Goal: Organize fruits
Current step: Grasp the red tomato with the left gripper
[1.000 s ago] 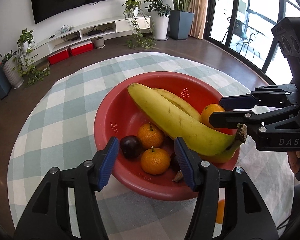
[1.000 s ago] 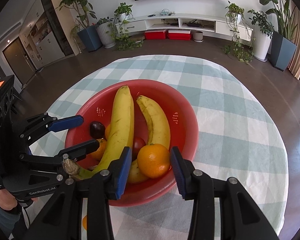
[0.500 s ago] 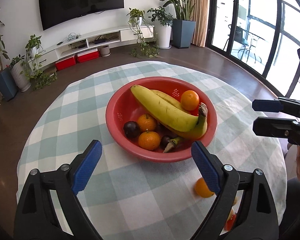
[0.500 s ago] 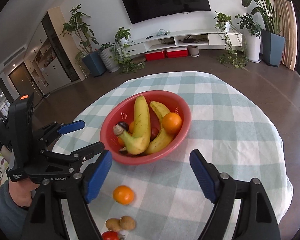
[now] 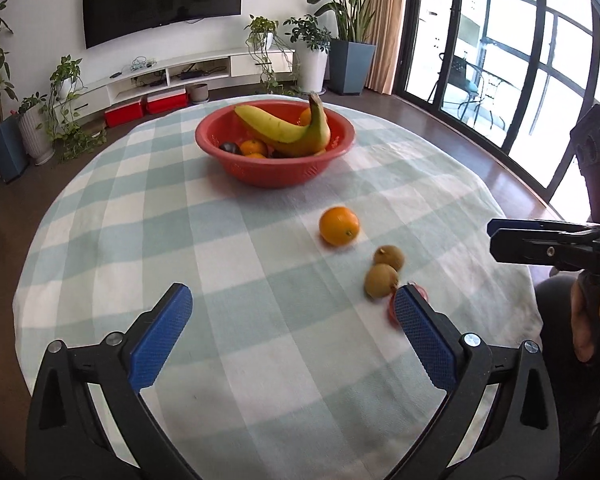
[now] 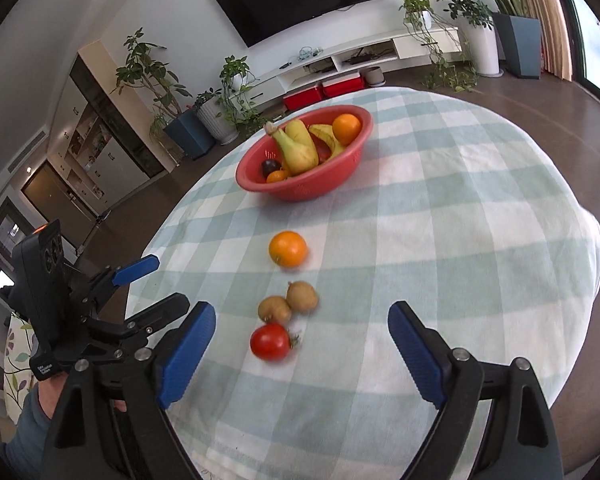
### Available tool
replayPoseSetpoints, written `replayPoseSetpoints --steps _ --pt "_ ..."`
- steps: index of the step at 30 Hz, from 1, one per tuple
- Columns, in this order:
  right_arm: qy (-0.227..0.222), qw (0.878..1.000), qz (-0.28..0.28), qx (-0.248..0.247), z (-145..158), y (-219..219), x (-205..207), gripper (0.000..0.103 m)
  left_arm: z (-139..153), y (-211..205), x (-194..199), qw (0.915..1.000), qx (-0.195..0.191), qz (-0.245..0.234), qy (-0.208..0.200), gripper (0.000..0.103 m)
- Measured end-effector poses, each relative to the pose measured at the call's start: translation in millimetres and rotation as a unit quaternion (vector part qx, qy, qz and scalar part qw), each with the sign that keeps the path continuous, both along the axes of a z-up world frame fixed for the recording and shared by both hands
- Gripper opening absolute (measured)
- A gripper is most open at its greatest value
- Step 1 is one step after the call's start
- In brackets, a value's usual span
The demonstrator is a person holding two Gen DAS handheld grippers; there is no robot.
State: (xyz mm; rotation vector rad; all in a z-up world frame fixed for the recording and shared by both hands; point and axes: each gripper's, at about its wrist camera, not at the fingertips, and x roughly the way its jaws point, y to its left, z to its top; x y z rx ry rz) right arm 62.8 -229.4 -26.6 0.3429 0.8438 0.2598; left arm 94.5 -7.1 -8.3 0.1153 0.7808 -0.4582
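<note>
A round table [image 5: 148, 240] under a soft blue-and-white checked cloth stands in a bright living room, with a wall television [image 5: 162, 0], potted plants [image 5: 342, 12] and glass doors [image 5: 500, 60] around it. A red plastic bowl [image 5: 274, 168] sits towards the far side, holding bananas [image 5: 284, 130], small oranges [image 5: 253, 146] and a dark plum [image 5: 230, 147]; its rim hides much of the lower fruit. Loose on the cloth, well apart from the bowl, lie an orange [image 6: 287, 248], two fuzzy brown kiwis [image 6: 288, 302] side by side, and a smooth red tomato [image 6: 271, 341]. From the left side, a blue pad mostly covers the tomato. The left gripper [image 5: 292, 336] and the right gripper [image 6: 300, 354] both have their jaws opening wide, nothing between the pads. The loose fruit looks slightly blurred.
</note>
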Motion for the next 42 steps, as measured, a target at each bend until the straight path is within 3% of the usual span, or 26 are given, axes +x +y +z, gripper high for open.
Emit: replayPoseSetpoints --steps 4,8,14,21,32,42 --pt "-0.005 1.000 -0.008 -0.006 -2.3 3.4 -12.2 0.090 -4.9 -17.5 -24.5 0.9997 -0.004 -0.022 0.011 0.102" --pt "-0.017 0.999 -0.027 -0.008 5.8 -0.8 -16.5 0.090 -9.3 -47.2 -34.1 0.9987 0.015 -0.046 0.011 0.102" --pt "-0.022 0.999 -0.042 -0.026 9.5 -10.4 -23.0 0.088 -16.7 -71.7 -23.5 0.9985 0.015 -0.043 0.030 0.101" --pt "-0.026 0.999 -0.045 -0.017 7.8 -16.8 -28.0 0.087 -30.5 -90.8 -4.9 0.9974 0.043 -0.035 0.046 0.062" --pt "-0.022 0.999 -0.036 -0.010 3.5 -16.6 -26.1 0.087 -50.9 -97.9 13.1 0.9960 0.058 -0.023 0.064 0.057" --pt "-0.020 0.999 -0.029 -0.025 1.9 -10.1 -25.7 0.087 -53.3 -97.0 14.7 0.9958 0.059 -0.030 0.063 0.037"
